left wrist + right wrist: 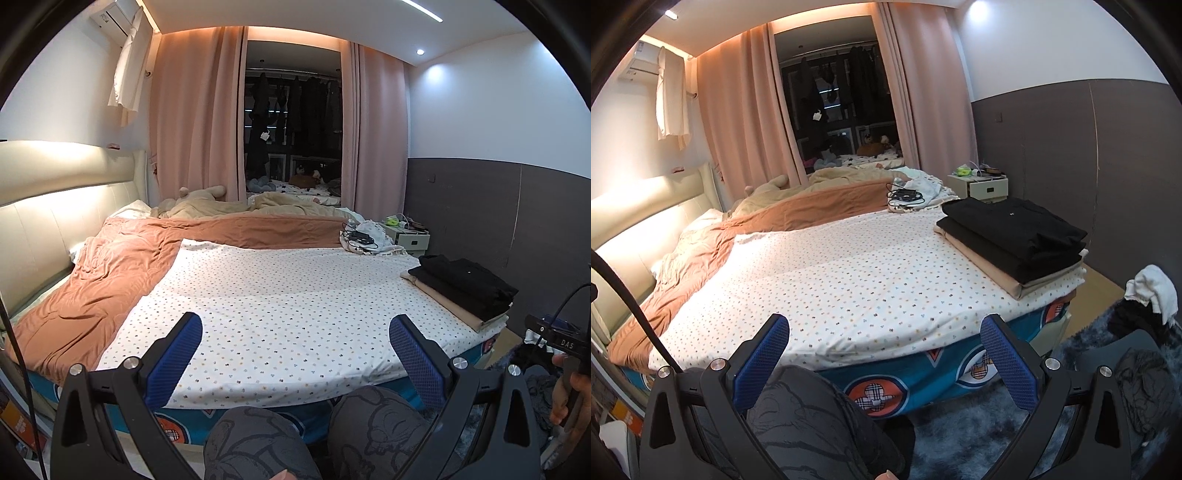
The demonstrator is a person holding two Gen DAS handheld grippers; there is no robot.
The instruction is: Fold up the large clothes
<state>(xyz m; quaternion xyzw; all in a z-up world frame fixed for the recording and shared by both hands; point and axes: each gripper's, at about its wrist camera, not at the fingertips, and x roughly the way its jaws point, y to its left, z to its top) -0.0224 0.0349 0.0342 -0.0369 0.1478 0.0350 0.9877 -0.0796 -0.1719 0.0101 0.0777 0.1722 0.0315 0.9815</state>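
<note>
A stack of folded clothes, black ones on top of beige ones (463, 288) (1015, 240), lies at the right edge of the bed. A heap of unfolded clothes, white and dark (1148, 299), lies on the floor to the right. My left gripper (295, 350) is open and empty, held above the near edge of the dotted white sheet (280, 295). My right gripper (884, 354) is open and empty, held above the bed's near edge, left of the heap. The right gripper's body shows at the right edge of the left wrist view (561, 343).
An orange-brown quilt (110, 266) covers the left and far side of the bed. A charger with cables (905, 195) lies at the far right corner. A white nightstand (979, 184) stands behind. My knees (314, 435) are against the bed. A grey shaggy rug (960, 439) covers the floor.
</note>
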